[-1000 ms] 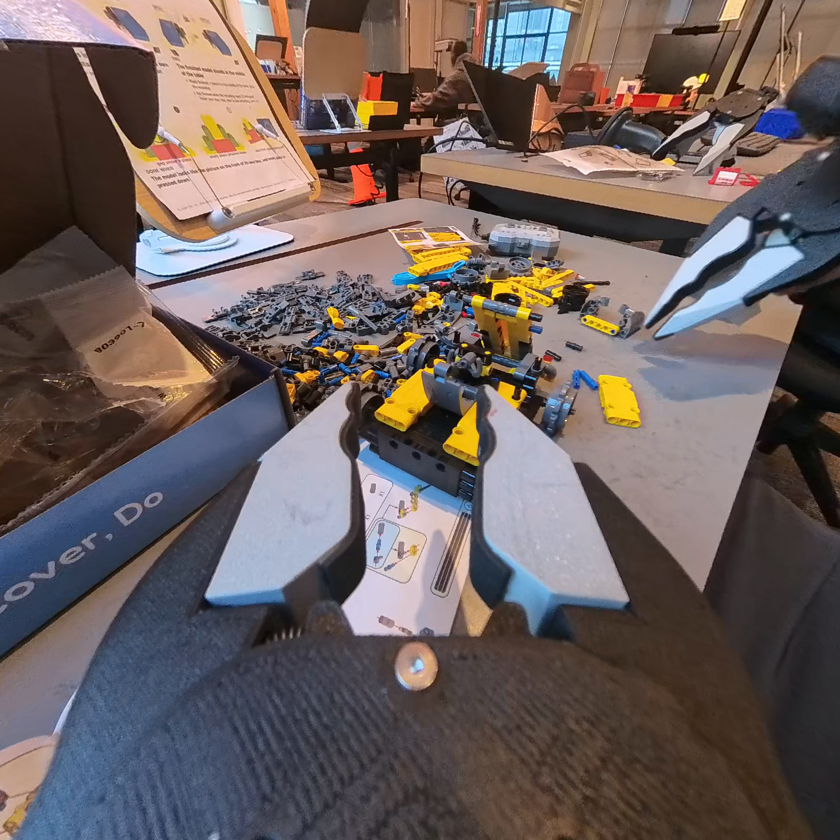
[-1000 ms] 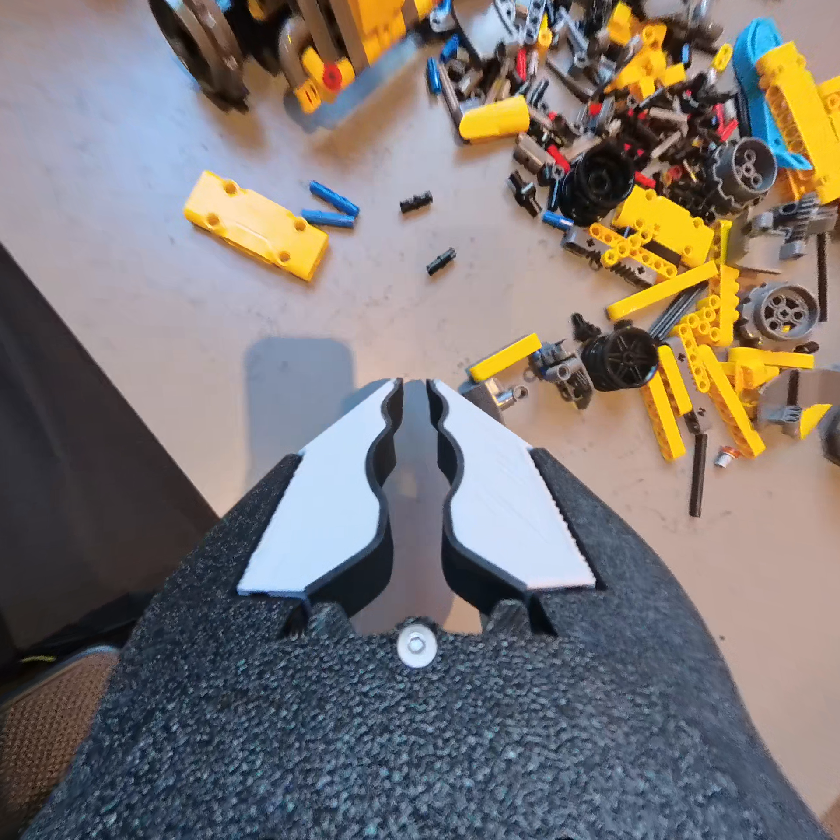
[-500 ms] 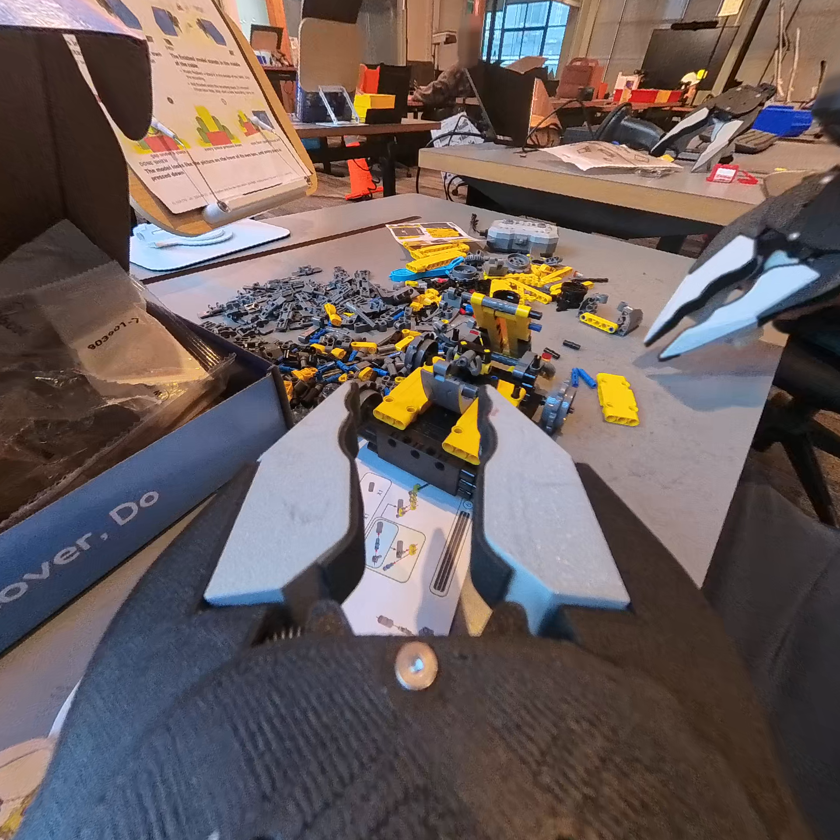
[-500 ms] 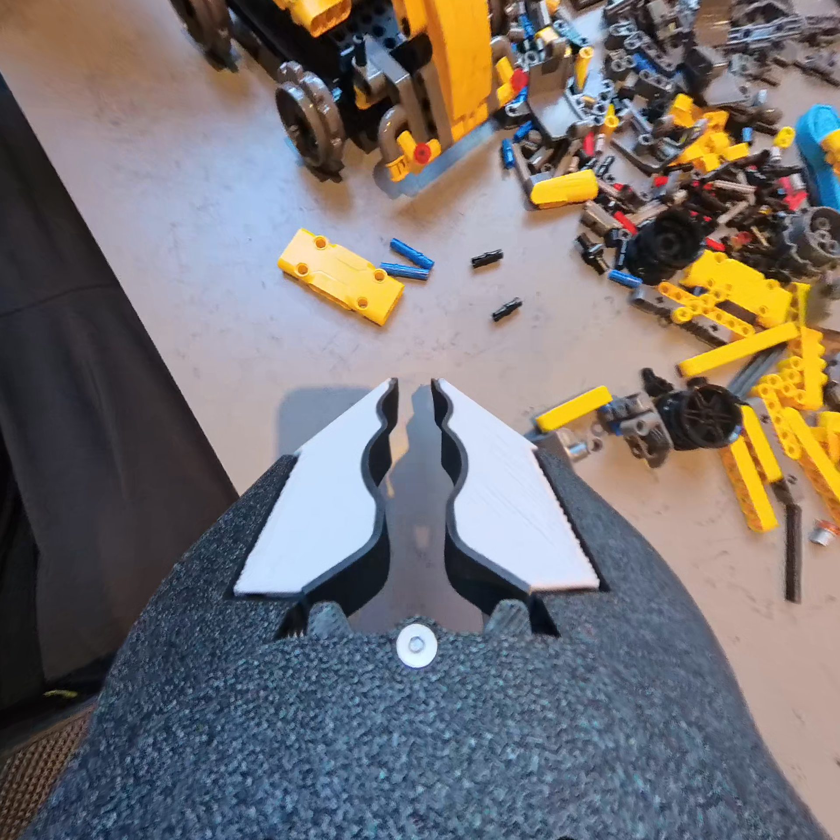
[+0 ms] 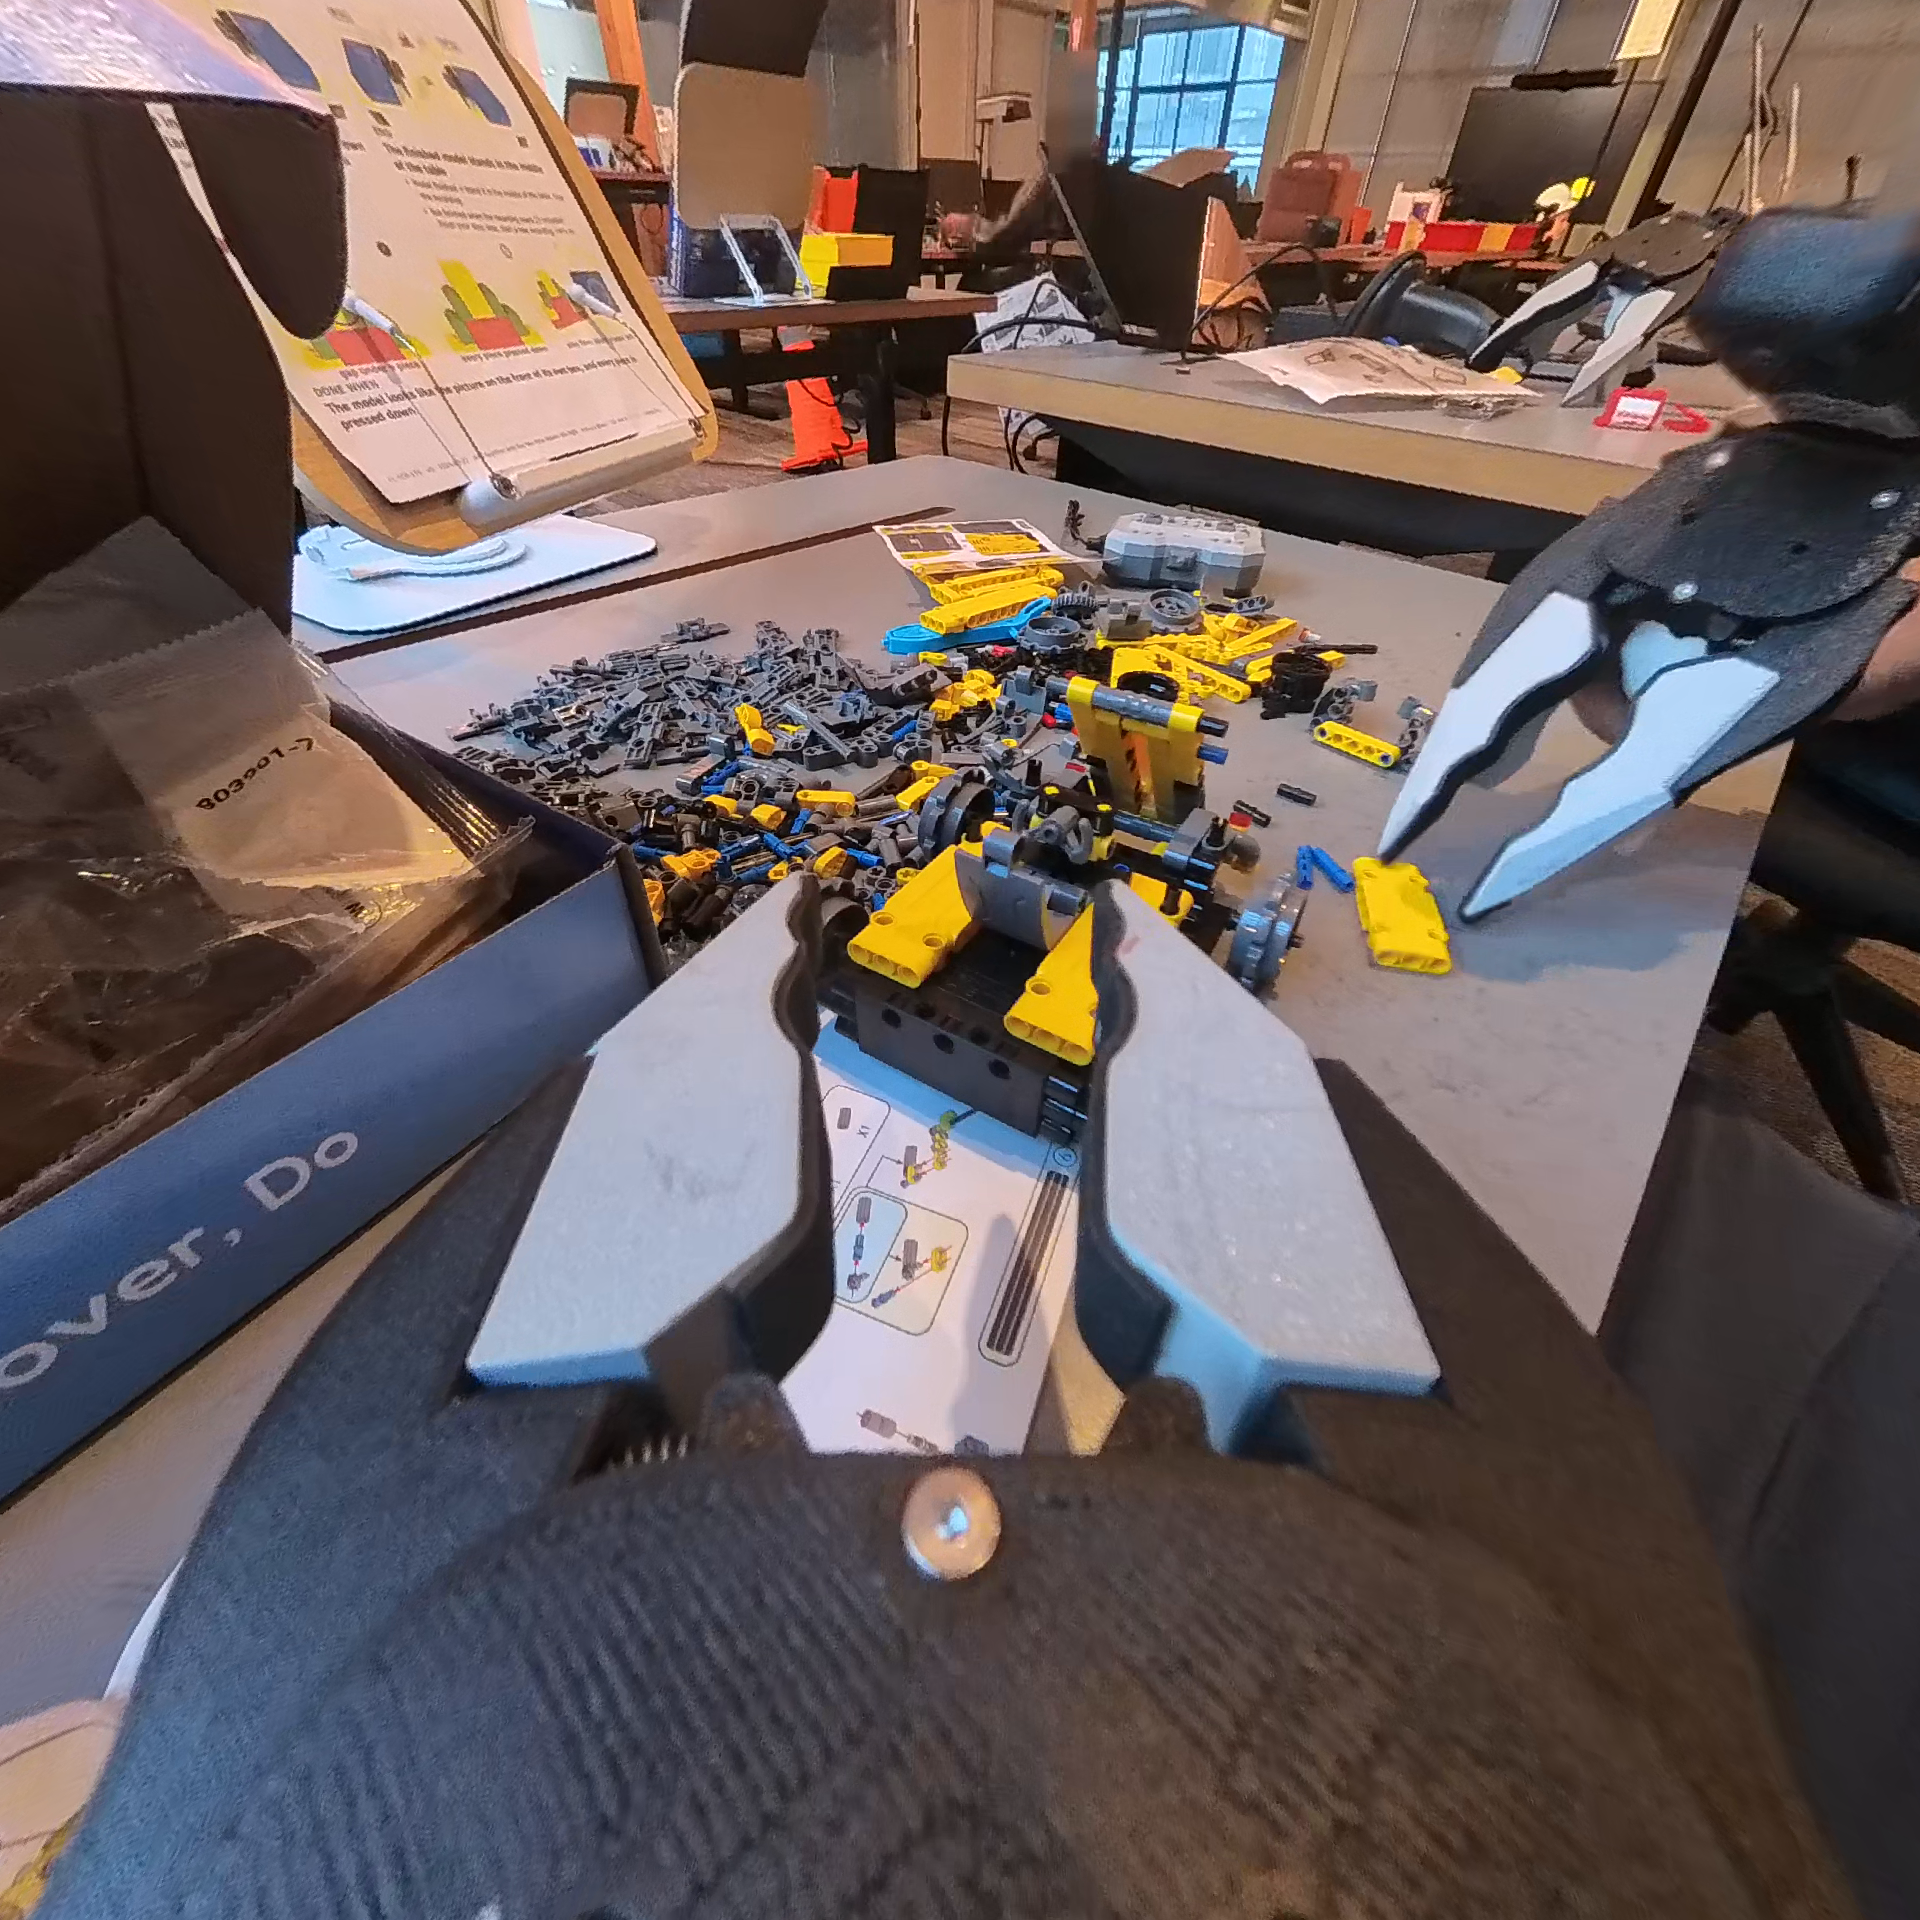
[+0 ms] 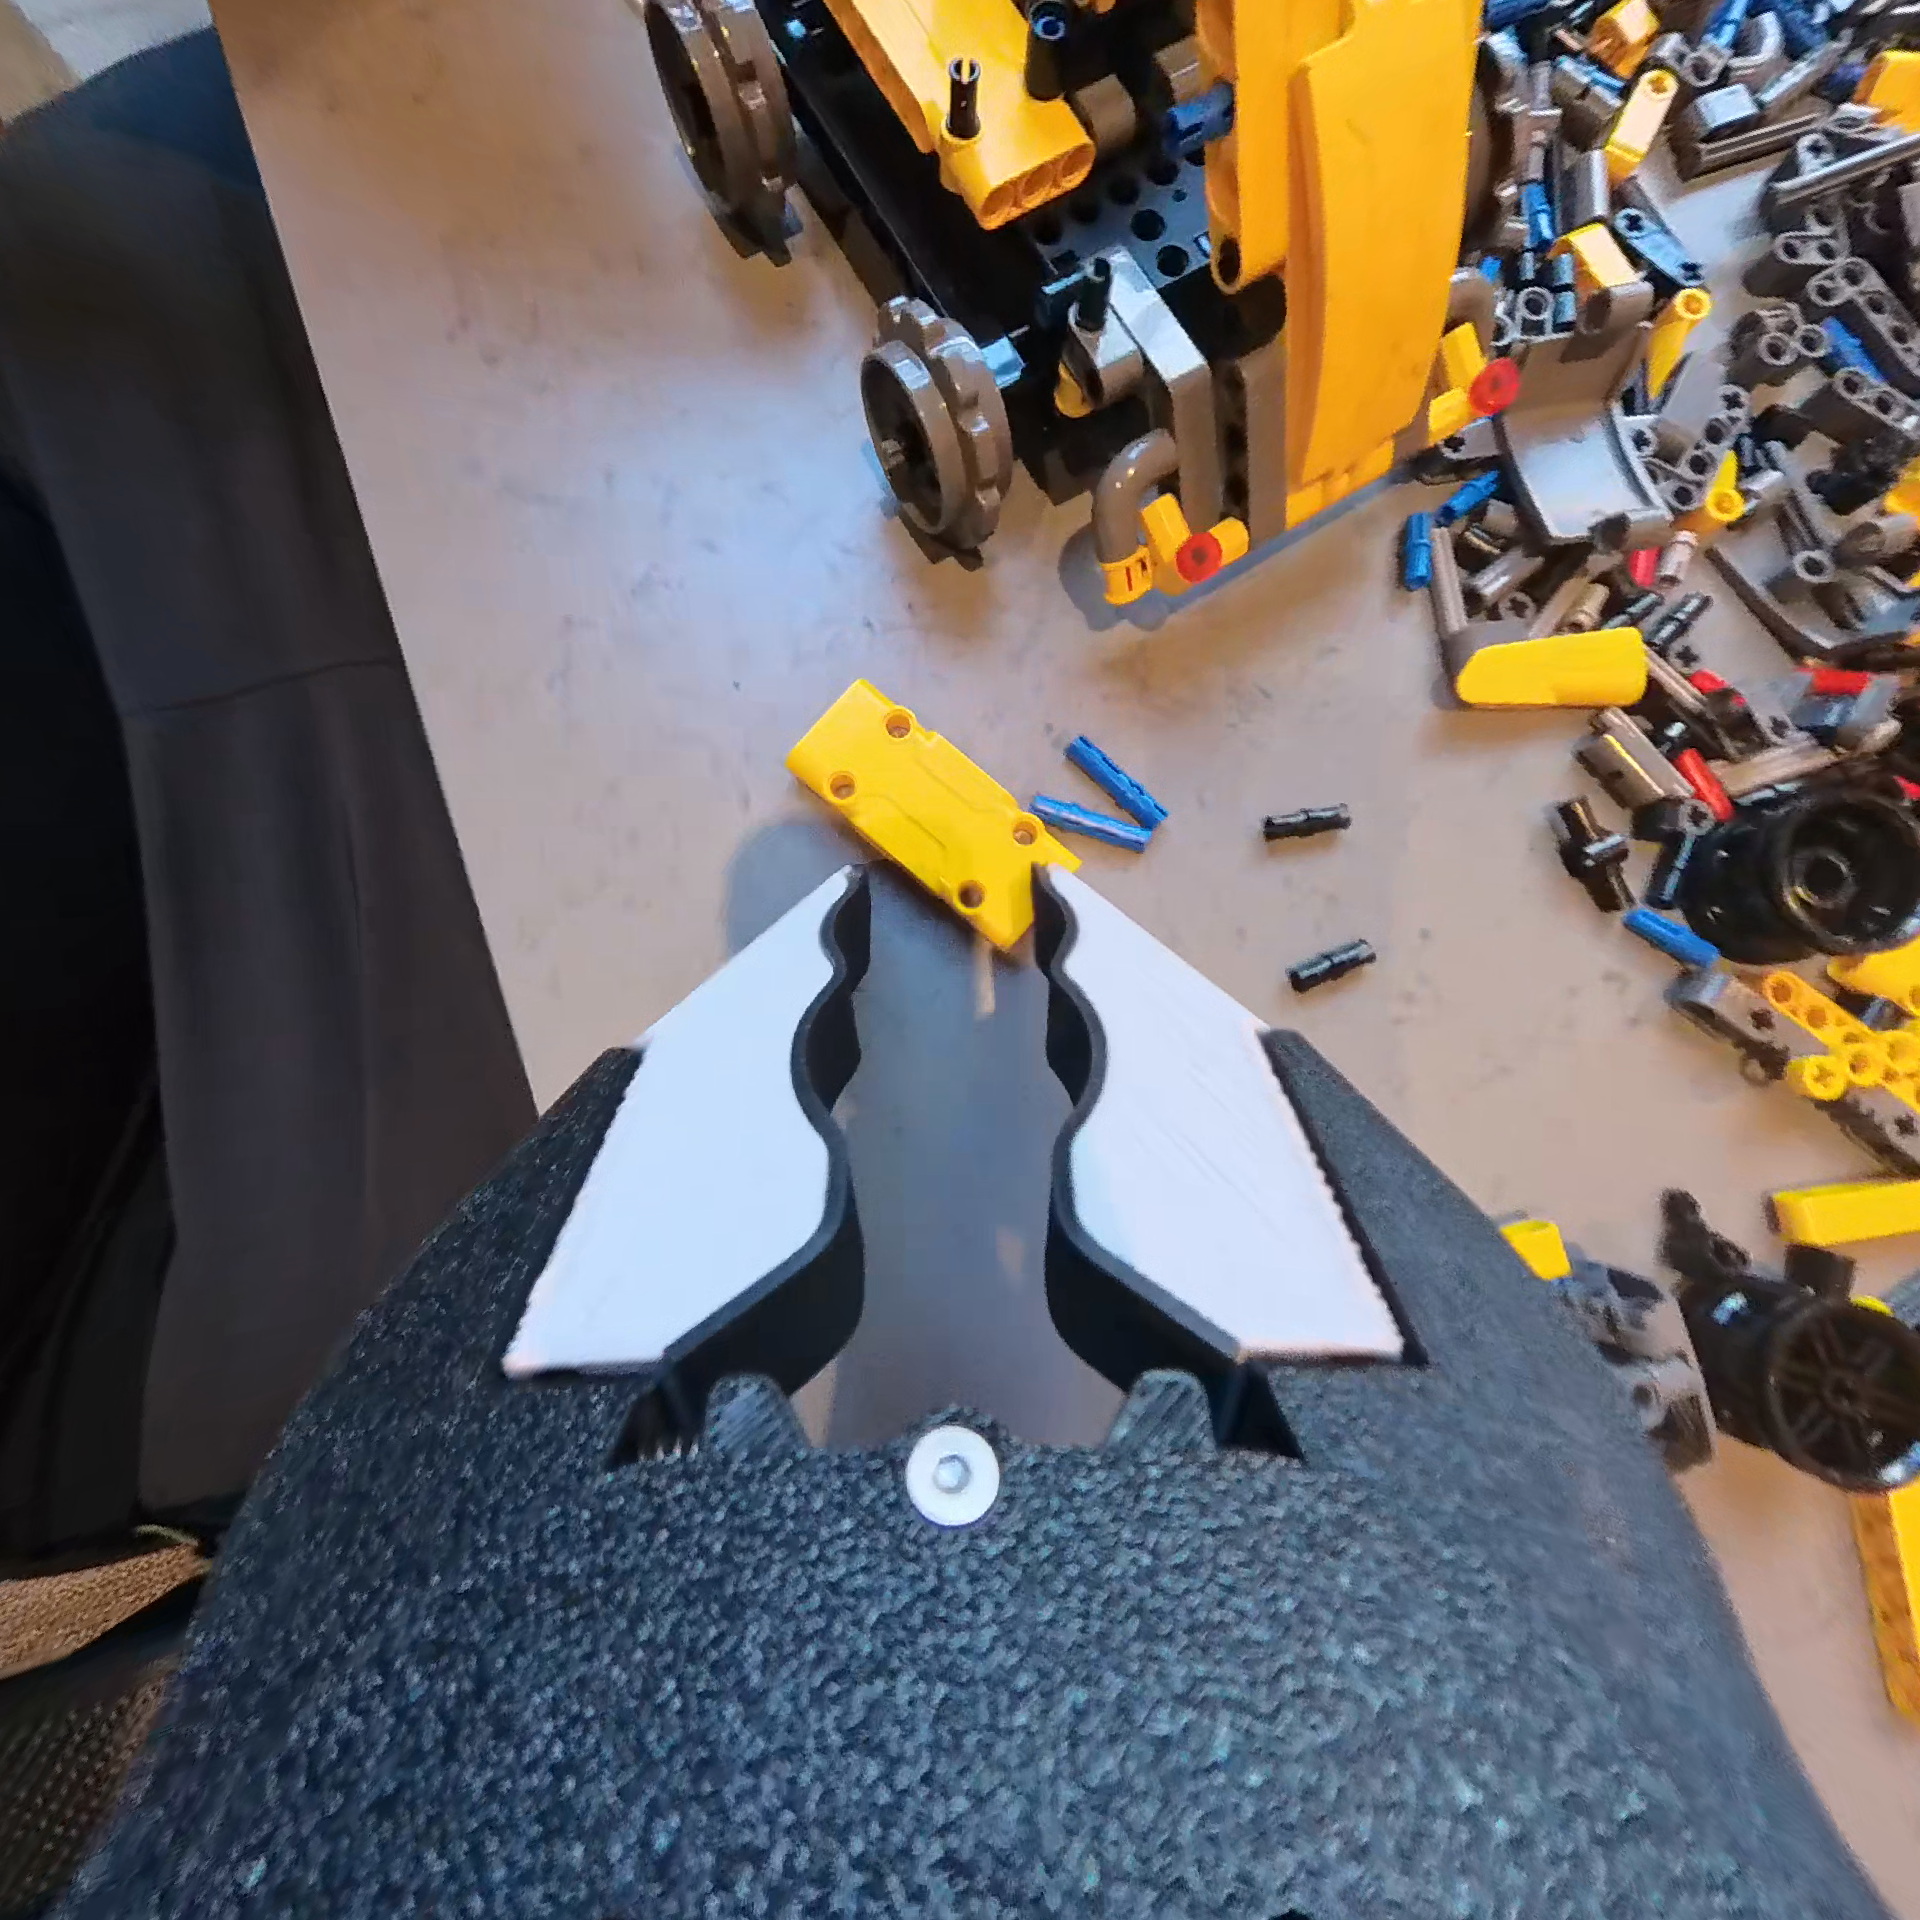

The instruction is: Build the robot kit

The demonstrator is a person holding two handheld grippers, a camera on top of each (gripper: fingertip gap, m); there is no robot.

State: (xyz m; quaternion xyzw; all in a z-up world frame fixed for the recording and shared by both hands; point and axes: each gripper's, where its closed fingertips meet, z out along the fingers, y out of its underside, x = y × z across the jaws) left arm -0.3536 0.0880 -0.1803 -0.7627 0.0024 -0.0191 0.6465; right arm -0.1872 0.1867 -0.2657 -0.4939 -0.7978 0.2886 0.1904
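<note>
My left gripper (image 5: 956, 894) is shut on the rear of a black and yellow brick vehicle model (image 5: 977, 966), with a finger on each side of its black base. The model also shows in the right wrist view (image 6: 1299, 260), with its grey toothed wheels (image 6: 935, 426). My right gripper (image 6: 948, 881) is open, its tips low on either side of the near end of a flat yellow panel (image 6: 920, 805) lying on the grey table (image 6: 582, 520). The right gripper (image 5: 1434, 883) and panel (image 5: 1403, 920) also show in the left wrist view.
A blue box (image 5: 312, 1143) of plastic bags stands at the left. A printed sheet on a stand (image 5: 499, 312) is behind it. A pile of loose parts (image 5: 727, 748) lies beyond the model. Two blue pins (image 6: 1112, 800) lie beside the panel. The table edge and dark clothing (image 6: 208, 831) are at the left. The grippers' ends are close to 20 cm from one another.
My right gripper went from nearly shut to open and came down to the yellow panel. The left gripper kept its place on the model.
</note>
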